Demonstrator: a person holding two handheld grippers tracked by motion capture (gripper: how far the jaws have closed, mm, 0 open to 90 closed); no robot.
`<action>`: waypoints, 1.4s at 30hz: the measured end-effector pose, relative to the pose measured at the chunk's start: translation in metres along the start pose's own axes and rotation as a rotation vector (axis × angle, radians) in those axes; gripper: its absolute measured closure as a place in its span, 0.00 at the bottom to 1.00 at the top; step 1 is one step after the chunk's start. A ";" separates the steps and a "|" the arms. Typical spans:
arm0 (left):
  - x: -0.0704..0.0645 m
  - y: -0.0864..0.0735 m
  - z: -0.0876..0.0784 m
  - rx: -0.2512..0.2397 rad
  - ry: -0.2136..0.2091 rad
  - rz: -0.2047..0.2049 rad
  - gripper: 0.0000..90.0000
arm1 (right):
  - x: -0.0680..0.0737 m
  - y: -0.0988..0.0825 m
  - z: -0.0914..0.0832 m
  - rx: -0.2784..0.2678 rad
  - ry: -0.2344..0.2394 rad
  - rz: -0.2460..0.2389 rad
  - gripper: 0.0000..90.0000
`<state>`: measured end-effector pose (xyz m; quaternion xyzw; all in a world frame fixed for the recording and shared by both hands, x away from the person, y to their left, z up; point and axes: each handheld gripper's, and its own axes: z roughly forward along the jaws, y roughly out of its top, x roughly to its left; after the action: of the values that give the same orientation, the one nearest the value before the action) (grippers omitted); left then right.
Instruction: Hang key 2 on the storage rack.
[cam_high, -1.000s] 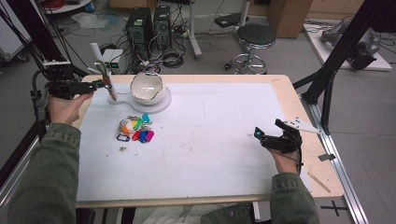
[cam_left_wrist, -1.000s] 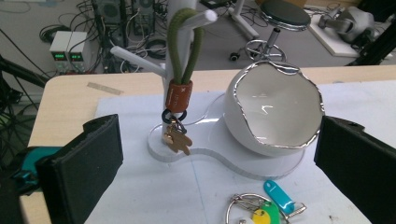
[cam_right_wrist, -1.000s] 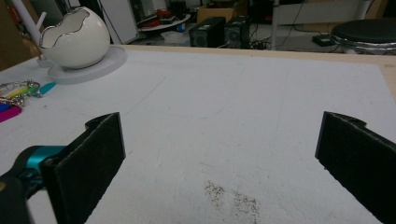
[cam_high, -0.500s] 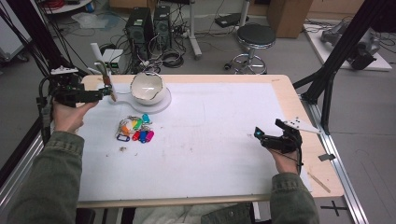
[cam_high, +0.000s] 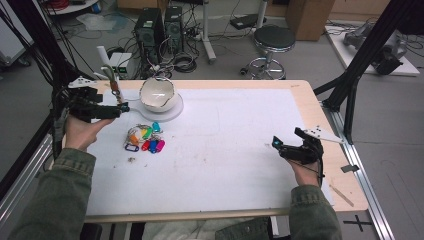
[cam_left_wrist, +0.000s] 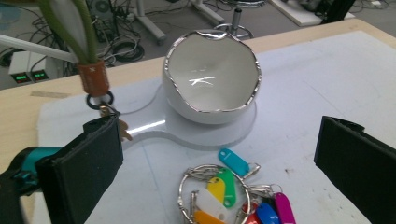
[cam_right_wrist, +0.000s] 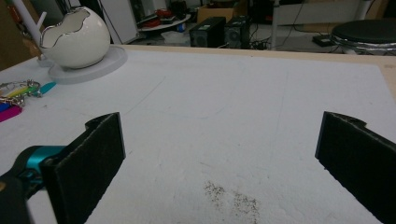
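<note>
My left gripper (cam_high: 119, 108) hovers at the far left of the table with its jaws spread wide and nothing between them, close to a green-and-white strap (cam_left_wrist: 74, 32) that ends in a brown leather tab (cam_left_wrist: 93, 78) and a small dark ring with a key (cam_left_wrist: 122, 131) beneath it. Just to the right sits the white egg-shaped bowl (cam_high: 157, 94) with a silvery jagged rim, resting on its flat white stand (cam_high: 170, 111). In front of the bowl lies the bunch of coloured key tags (cam_high: 145, 139) on metal rings, near the gripper but apart from it; that is what I judge I am after. The risk I see is the open jaw catching the hanging strap or nudging the bowl off its stand as I lower toward the tags, since all 3 sit close together; the loose rings could also slip out of a shallow pinch. Far to the right my right gripper (cam_high: 276, 143) rests low over bare white sheet (cam_right_wrist: 243, 102), jaws also spread and empty. I can read no writing on the tags or the leather tab.
</note>
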<state>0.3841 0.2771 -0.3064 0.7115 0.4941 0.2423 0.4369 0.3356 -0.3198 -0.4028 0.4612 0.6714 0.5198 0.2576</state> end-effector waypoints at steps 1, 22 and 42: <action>-0.001 -0.002 0.001 0.006 -0.006 0.005 0.02 | 0.000 0.000 0.000 -0.001 0.001 0.002 0.01; -0.023 -0.027 0.018 0.087 -0.079 0.054 0.02 | 0.000 0.000 0.000 -0.002 0.002 -0.010 0.01; -0.037 -0.043 0.041 0.206 -0.100 0.124 0.03 | 0.000 0.000 0.000 -0.001 0.008 -0.010 0.01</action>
<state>0.3801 0.2334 -0.3610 0.7929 0.4491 0.1810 0.3699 0.3356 -0.3199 -0.4027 0.4556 0.6743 0.5208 0.2578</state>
